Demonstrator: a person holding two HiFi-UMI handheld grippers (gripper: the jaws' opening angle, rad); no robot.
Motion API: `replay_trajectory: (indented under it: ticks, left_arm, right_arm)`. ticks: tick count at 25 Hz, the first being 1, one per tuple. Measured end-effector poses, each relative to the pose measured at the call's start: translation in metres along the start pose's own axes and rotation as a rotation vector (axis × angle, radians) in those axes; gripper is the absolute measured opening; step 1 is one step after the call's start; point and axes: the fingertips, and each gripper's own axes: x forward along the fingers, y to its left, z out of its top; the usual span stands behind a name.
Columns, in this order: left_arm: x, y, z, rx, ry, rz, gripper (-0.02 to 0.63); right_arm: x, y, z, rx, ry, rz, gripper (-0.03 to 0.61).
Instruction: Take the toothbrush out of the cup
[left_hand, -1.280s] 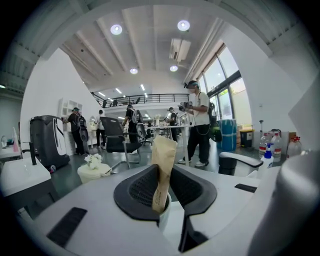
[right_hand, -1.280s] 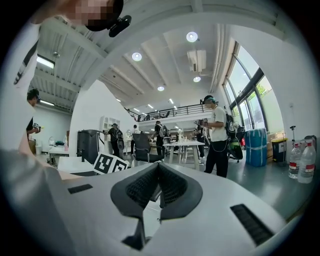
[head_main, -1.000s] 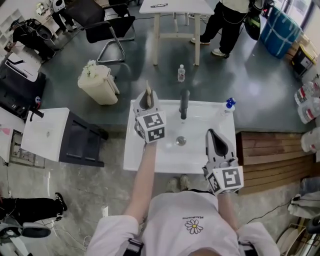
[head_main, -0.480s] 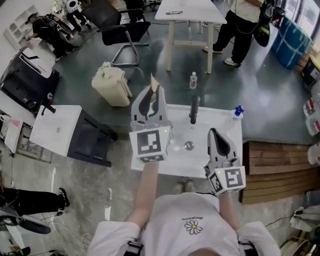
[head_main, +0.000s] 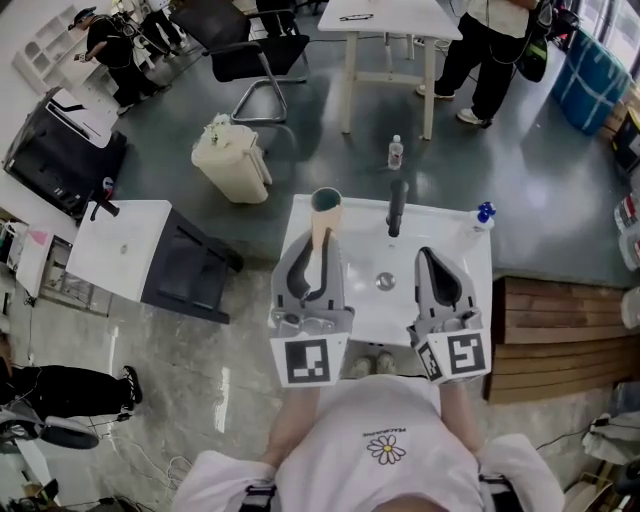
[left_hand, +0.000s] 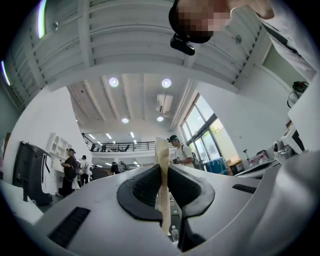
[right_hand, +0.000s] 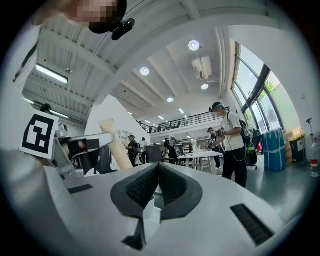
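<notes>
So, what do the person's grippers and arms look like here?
Both the left gripper and right gripper are light grey plastic with long curved jaws lined by black ribbed pads. Each carries a white cube with black square markers. No cables show. The person wears a white short-sleeved T-shirt with a daisy print.

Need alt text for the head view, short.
The left gripper clamps a beige toothbrush, its jaws having just closed further on it, near the empty-looking cup at the sink's back left corner. The right gripper hovers shut and empty over the sink.
</notes>
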Motion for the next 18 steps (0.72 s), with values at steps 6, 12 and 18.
replay_trajectory:
  ticks: [6, 12, 18]
  left_arm:
    - [-0.014, -0.002, -0.009, 0.045, 0.039, 0.023, 0.051]
    - [-0.017, 0.0, -0.004, 0.047, 0.032, 0.033, 0.051]
    - [-0.02, -0.003, -0.007, 0.052, 0.04, 0.027, 0.051]
  right_arm:
    - [-0.002, 0.008, 0.01, -0.054, -0.021, 0.0, 0.012]
    - [-0.008, 0.009, 0.017, -0.056, -0.035, -0.006, 0.012]
    - [-0.014, 0.009, 0.018, -0.058, -0.039, -0.012, 0.012]
